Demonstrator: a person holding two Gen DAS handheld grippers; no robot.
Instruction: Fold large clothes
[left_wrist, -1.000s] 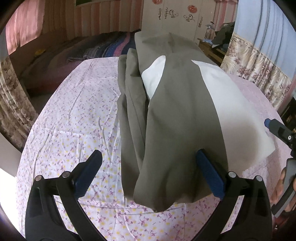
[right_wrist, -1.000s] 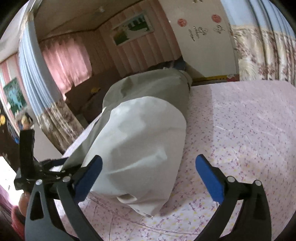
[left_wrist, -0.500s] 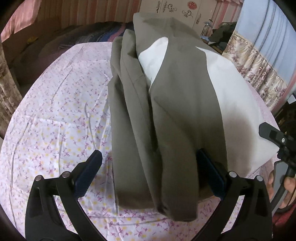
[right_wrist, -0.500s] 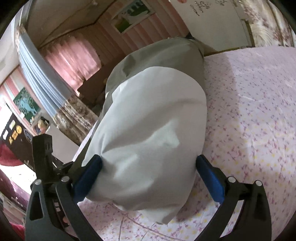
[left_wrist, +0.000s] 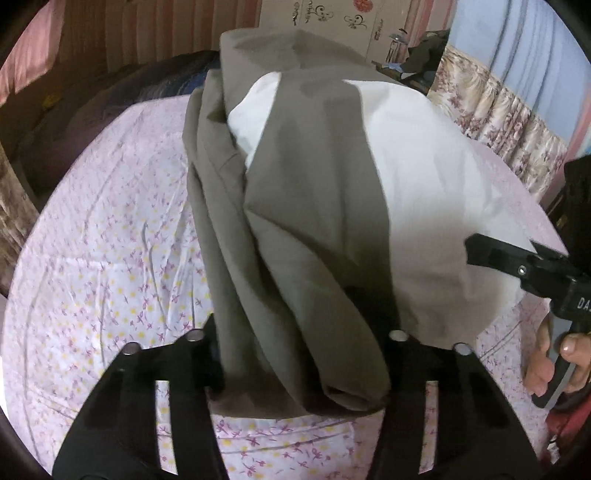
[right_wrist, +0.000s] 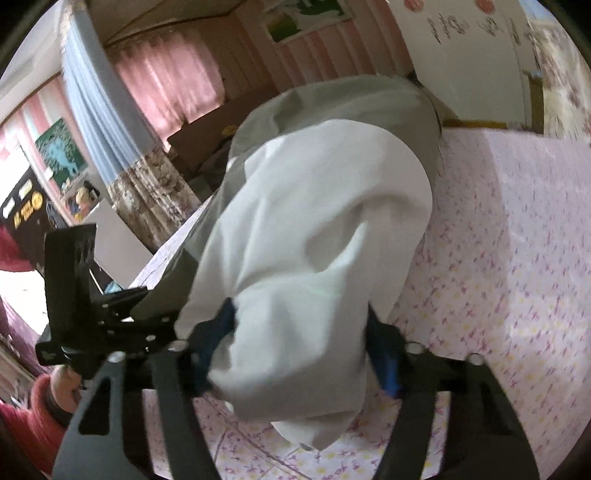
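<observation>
Garment: your large olive-grey cloth garment with a white lining (left_wrist: 317, 206) lies lengthwise down the middle of the bed, its near end right at your tools, its far end towards the wall.
Bed: the pale pink bedsheet with small purple and yellow flowers (left_wrist: 110, 258) lies bare on both sides of the garment, lightly creased on your left.
Left gripper: your left gripper (left_wrist: 301, 373) sits over the near olive-grey corner; its black fingers have just been closing and now stand part-way in, with the bunched folds filling the gap and touching both sides, so you have hold of that corner.
Right gripper: your right gripper (right_wrist: 295, 354) has just been closing too; its blue pads (right_wrist: 221, 325) press into the white lining on both sides, so that corner is pinched at a middling width.
Spacing: the two tools are side by side at the same end, olive fabric on the left, white lining on the right.
Hand: in the left view, your right hand (left_wrist: 554, 358) wraps that tool's handle at the frame's right edge.
Blur: the right view is smeared.
</observation>
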